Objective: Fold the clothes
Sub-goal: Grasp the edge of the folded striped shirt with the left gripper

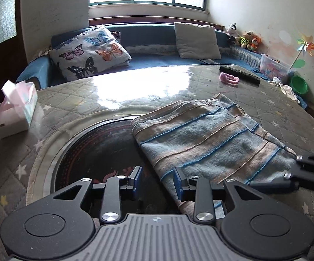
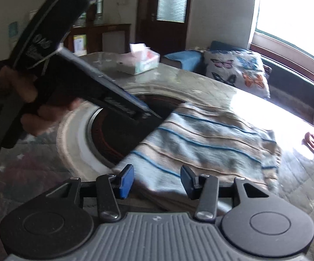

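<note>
A folded striped knit garment (image 1: 207, 139), blue-grey and beige with blue lines, lies on the glass-topped table; it also shows in the right wrist view (image 2: 204, 139). My left gripper (image 1: 158, 182) is open, its jaws straddling the garment's near left edge just above it, holding nothing. My right gripper (image 2: 157, 179) is open and empty over the garment's near edge. The right gripper's fingers (image 1: 296, 169) show at the garment's right corner in the left wrist view. The left gripper's body and the hand holding it (image 2: 54, 82) fill the left of the right wrist view.
A tissue box (image 1: 18, 108) stands at the table's left. A remote control (image 1: 239, 74) and a pink item (image 1: 228, 78) lie at the far right. A round black inset (image 1: 98, 152) sits under the garment's left edge. A sofa with a butterfly cushion (image 1: 87, 52) lies beyond.
</note>
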{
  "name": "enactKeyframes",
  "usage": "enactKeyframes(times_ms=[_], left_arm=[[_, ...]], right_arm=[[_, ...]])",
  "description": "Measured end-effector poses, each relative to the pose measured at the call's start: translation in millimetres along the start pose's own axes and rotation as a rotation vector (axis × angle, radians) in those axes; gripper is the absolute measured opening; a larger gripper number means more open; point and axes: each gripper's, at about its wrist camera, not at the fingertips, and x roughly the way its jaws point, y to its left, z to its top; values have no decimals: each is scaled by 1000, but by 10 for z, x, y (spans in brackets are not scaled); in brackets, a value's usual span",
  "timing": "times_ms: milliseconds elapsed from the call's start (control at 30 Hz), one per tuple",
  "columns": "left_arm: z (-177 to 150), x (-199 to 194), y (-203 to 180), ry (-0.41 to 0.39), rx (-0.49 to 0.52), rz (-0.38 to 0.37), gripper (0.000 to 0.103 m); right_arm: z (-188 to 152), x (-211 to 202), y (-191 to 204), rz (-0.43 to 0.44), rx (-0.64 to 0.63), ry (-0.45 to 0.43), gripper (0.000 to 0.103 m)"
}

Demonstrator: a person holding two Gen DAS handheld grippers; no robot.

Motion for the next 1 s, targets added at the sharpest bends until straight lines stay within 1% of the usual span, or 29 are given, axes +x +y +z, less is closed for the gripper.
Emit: enactKeyframes(times_ms=[100,267,300,333,367,433,467,533,633,767,833,1000], left_arm=[[-30,-22,8,9,-22,-1,34],[-60,-51,-6,25,-55,-20,34],[-62,-56,-10,26,-62,-24,34],[-63,-61,-14,27,-70,-28,34],[-64,-62,-14,30,-81,-31,34],[-59,-62,-1,37,-110,-45,34],[-56,-61,7,41,-126,-53,34],[-51,-48,24,51,-167,-76,34],[-51,-20,48,69,-239,-101,34],[-56,15,92,80,-339,-142,34],[-44,48,109,93,-384,-167,34],[-17,134,153,111,-481,-178,36]], right_arm=[[-1,58,148,19,-48,8,47],[-9,186,305,-3,-96,39,45],[-11,200,318,-8,-101,42,43],[-13,212,329,-12,-106,44,39],[-13,216,339,-14,-111,45,38],[-9,209,343,-11,-110,46,30],[-2,198,336,-7,-103,44,28],[13,169,307,6,-80,38,19],[39,103,231,30,-18,21,14],[87,-50,55,76,94,-22,12],[105,-116,-1,85,120,-43,11],[134,-219,-90,92,159,-81,10]])
